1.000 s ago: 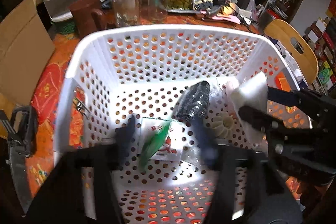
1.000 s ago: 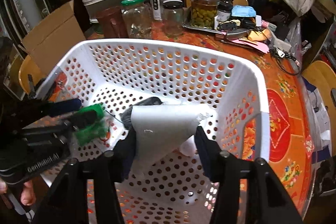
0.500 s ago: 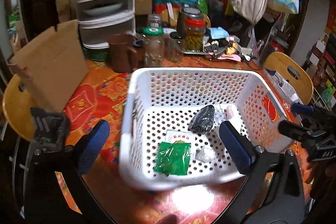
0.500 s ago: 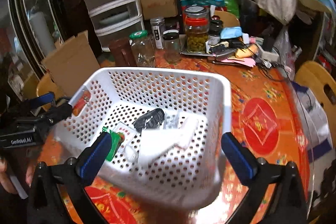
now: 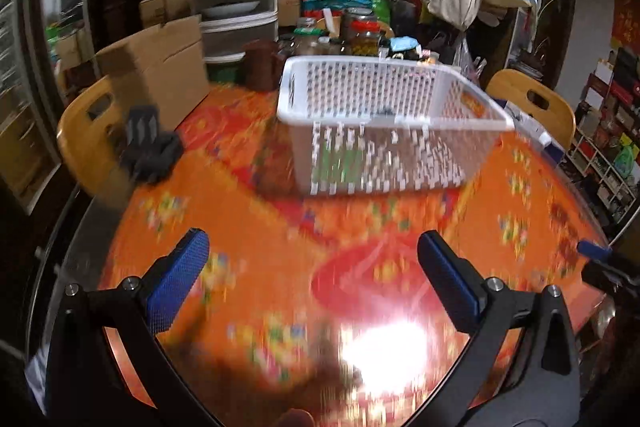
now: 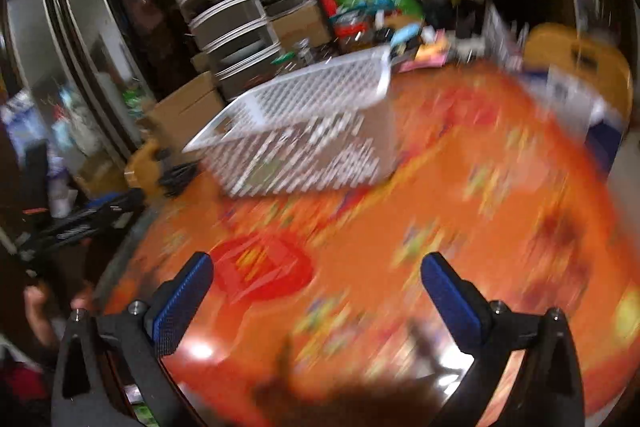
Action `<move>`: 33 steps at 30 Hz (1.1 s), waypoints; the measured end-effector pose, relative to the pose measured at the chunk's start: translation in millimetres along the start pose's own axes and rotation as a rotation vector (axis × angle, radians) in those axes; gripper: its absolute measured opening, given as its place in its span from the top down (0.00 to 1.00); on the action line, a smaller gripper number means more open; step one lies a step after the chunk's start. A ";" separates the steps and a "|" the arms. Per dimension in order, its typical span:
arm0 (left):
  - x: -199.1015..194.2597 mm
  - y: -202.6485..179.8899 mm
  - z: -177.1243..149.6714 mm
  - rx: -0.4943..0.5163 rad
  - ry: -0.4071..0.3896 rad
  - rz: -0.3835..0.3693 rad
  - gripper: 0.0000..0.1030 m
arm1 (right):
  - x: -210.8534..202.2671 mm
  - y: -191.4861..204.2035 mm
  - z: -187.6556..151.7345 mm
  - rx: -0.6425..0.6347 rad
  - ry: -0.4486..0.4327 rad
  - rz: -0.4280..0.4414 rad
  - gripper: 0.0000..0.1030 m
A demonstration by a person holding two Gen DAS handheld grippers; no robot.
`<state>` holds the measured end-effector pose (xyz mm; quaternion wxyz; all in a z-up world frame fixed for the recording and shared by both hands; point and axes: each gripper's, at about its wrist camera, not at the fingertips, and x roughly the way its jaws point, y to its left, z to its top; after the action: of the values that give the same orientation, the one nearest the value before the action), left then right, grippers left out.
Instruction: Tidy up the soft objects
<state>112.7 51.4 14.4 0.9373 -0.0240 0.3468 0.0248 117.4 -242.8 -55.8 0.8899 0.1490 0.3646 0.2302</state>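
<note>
We see the basket standing upright on the table, well beyond both our grippers. In the left wrist view its long axis runs across the picture, a long perforated wall facing us; in the right wrist view the basket sits turned, one corner nearest, its rim slanting up to the right.

Inside it, through the holes of the near wall, a green packet shows low at the left, and a dark thing peeks just over the near rim. The rest of the contents are too blurred to tell.

Our left gripper hangs over bare tablecloth with its jaws spread wide and nothing between them. Our right gripper is likewise spread wide and empty, also over bare cloth.

Between the grippers and the basket the table lies open, a broad stretch of orange and red cloth with a bright glare near us. The round table edge curves down the left side of the left wrist view, where a black object sits at the edge beside a wooden chair. A cardboard box stands behind that. Jars crowd the far side behind the basket. A second chair stands at the right beyond the basket. In the right wrist view the table edge runs down the left, with the left gripper's body beside it.
</note>
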 end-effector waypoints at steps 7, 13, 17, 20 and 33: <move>-21.7 -26.1 -80.8 0.026 -0.011 -0.021 0.00 | -2.5 32.2 -56.9 -0.132 -0.061 -0.200 0.00; -44.4 -45.9 -82.5 0.050 0.018 -0.047 0.00 | -24.7 44.7 -49.8 -0.149 -0.058 -0.217 0.00; -80.9 -49.1 -59.5 0.051 -0.038 -0.060 0.00 | -67.0 61.6 -23.1 -0.165 -0.121 -0.191 0.00; -101.1 -46.6 -34.6 0.027 -0.062 -0.074 0.00 | -94.8 80.2 -5.6 -0.226 -0.198 -0.191 0.00; -141.3 -46.0 23.3 0.029 -0.168 -0.053 0.00 | -96.9 107.7 40.1 -0.271 -0.233 -0.251 0.00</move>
<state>23.6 2.7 125.5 0.9636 -0.0173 0.2667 -0.0032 52.9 -205.5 74.7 0.9595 0.0069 0.2408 0.1459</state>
